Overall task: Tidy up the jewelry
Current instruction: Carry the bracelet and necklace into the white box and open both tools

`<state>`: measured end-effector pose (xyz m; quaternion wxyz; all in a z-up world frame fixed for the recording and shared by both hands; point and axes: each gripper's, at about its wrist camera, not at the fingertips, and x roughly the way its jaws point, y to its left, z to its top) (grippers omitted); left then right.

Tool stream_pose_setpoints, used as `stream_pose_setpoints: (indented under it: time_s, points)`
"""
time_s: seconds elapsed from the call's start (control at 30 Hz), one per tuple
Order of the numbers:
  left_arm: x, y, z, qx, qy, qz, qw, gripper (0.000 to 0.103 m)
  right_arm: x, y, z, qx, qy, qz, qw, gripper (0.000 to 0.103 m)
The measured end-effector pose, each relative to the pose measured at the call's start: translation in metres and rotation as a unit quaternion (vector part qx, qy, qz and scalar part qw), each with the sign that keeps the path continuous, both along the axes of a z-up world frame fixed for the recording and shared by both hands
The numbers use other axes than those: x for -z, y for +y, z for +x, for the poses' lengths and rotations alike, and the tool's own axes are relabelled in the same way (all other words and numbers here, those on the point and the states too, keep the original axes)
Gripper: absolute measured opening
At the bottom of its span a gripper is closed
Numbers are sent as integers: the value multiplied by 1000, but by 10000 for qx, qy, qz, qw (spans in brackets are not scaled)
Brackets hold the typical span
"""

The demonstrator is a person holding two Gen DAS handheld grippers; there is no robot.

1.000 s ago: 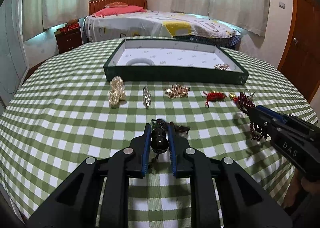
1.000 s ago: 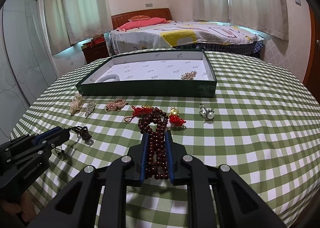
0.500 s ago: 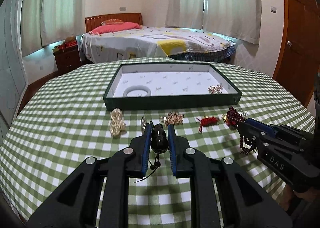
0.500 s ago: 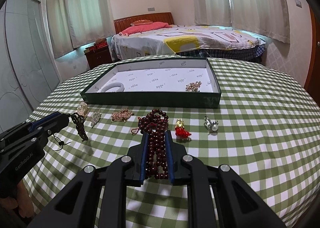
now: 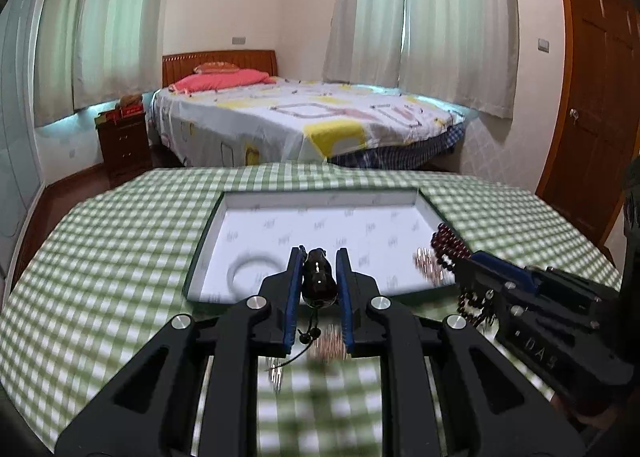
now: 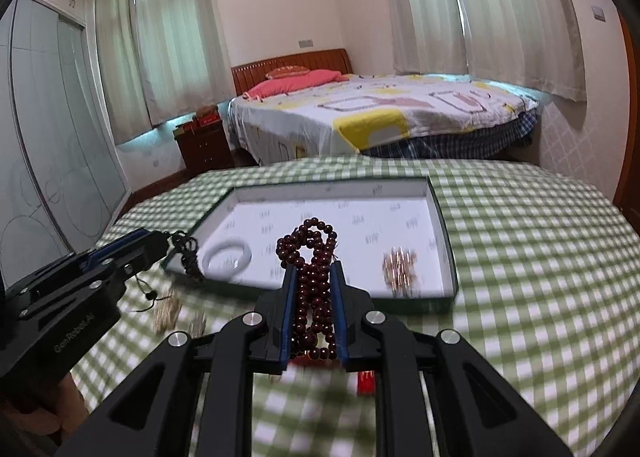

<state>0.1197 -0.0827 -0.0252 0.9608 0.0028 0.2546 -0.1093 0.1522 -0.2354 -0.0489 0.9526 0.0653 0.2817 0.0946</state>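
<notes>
A bed point(image 5: 304, 125) with a patterned sheet stood at the far side of the room, beyond the table point(image 5: 100, 257) in its green checked cloth. On the table lay a shallow dark-green tray point(image 6: 448, 253) lined in white. Inside it, a white bangle point(image 6: 227, 257) lay near the left end and a small gold piece point(image 6: 398, 267) near the right end, well apart.

The left gripper point(image 5: 318, 289) was clamped on a dark pendant point(image 5: 319, 281), whose thin cord point(image 5: 306, 337) hung below the pads. In the right wrist view it hung at the tray's left near corner, clear of the cloth.

The right gripper point(image 6: 314, 309) was closed on a string of dark red beads point(image 6: 312, 257); loops stood above the pads and more beads hung under them. In the left wrist view those beads hung by the tray's right near corner.

On the cloth in front of the tray, blurred, lay a pale cluster point(image 6: 166, 311), a smaller piece point(image 6: 197, 324) just beside it, and something red point(image 6: 366, 381) under the right gripper.
</notes>
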Motion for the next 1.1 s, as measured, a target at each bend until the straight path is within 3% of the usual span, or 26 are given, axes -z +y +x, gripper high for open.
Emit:
stream_pose_setpoints:
  time_s: [0.2, 0.43, 0.73, 0.8, 0.9, 0.97, 1.1]
  points:
    - [9, -14, 59, 90, 191, -58, 9998, 17, 2, 5, 46, -6, 53, 5, 10000, 17]
    - [61, -16, 113, 54, 1073, -8, 9942, 17, 37, 4, 89, -44, 742, 103, 9972, 17]
    - [85, -15, 133, 90, 1524, 67, 9883, 17, 62, 5, 109, -77, 1236, -51, 9923, 18]
    - [89, -15, 136, 128, 1650, 67, 9862, 17, 65, 4, 110, -96, 1335, -40, 9910, 23]
    - [92, -14, 139, 147, 1764, 55, 9842, 25, 65, 4, 110, -87, 1368, -49, 9905, 41]
    - [93, -13, 140, 127, 1796, 44, 9836, 35, 64, 3, 109, -59, 1359, -60, 9907, 42]
    - [91, -8, 139, 61, 1761, -17, 9844, 46, 64, -1, 108, -53, 1352, -7, 9908, 44]
